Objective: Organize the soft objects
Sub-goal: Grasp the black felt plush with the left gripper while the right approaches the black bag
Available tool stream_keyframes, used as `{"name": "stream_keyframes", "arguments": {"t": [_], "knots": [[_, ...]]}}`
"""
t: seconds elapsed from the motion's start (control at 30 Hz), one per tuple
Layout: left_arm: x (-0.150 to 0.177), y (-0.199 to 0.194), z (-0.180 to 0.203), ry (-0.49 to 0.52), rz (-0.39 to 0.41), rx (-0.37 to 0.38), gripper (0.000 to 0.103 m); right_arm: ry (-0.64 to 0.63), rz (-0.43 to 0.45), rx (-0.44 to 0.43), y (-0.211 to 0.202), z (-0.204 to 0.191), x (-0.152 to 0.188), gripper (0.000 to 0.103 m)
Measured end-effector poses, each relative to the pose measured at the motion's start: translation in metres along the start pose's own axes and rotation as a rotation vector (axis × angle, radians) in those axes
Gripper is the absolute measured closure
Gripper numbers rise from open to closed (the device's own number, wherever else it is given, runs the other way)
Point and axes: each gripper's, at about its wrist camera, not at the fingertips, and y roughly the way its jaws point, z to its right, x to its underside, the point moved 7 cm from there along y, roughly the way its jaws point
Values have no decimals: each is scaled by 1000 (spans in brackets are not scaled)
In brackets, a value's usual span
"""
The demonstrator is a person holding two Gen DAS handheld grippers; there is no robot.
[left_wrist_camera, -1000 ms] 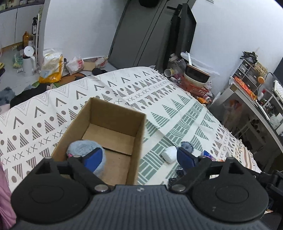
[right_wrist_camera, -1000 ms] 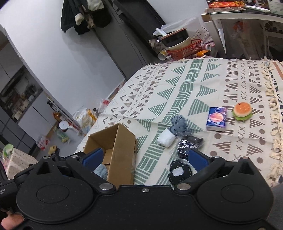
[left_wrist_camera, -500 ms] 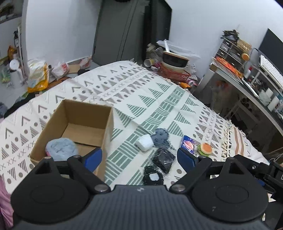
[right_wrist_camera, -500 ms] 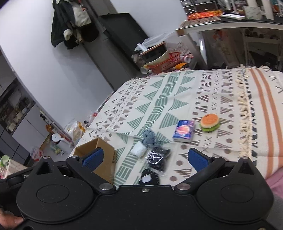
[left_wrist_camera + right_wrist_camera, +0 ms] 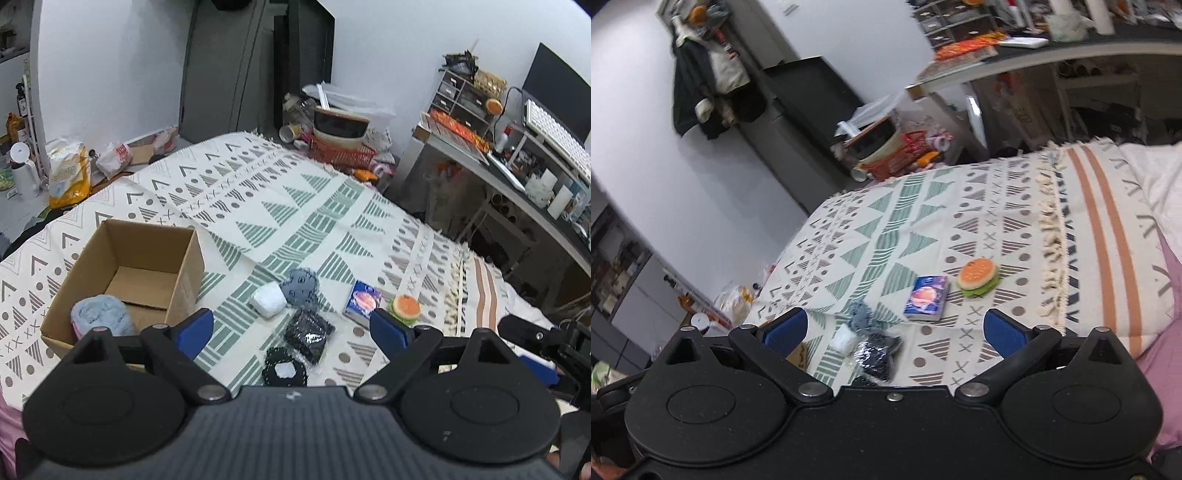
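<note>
Left hand-held gripper [image 5: 291,328]: jaws spread wide, empty, above the patterned bed cover [image 5: 303,206]. White soft pad [image 5: 268,304] lies at 12 o'clock between the fingers; cardboard box [image 5: 122,273] at 10 o'clock. Right hand-held gripper [image 5: 897,330]: likewise agape, empty; burger toy [image 5: 977,277] at 1 o'clock.

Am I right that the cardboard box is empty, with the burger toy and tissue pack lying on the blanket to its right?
Not quite: the cardboard box already holds a fluffy blue item, as the left wrist view shows. The burger toy and tissue pack do lie on the blanket to its right.
</note>
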Motion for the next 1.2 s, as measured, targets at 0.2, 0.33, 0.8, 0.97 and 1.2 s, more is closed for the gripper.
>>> {"name": "stream_keyframes", "arguments": {"t": [0.2,0.33,0.8,0.97,1.2], "knots": [[3,6,6,-6,-7,3,12,38,-18,-1,6,17,0,0],[8,14,5,-21,-17,-10,12,55,-34,-11,14,20,3,0],[33,65,-6,-96,-115,-14,16,112,-142,-113,69,13,21,7],[43,90,-6,-104,-164,-17,22,134,-188,-124,91,14,27,14],[59,123,-11,-125,-235,-32,29,165,-260,-149,123,17,39,18]]}}
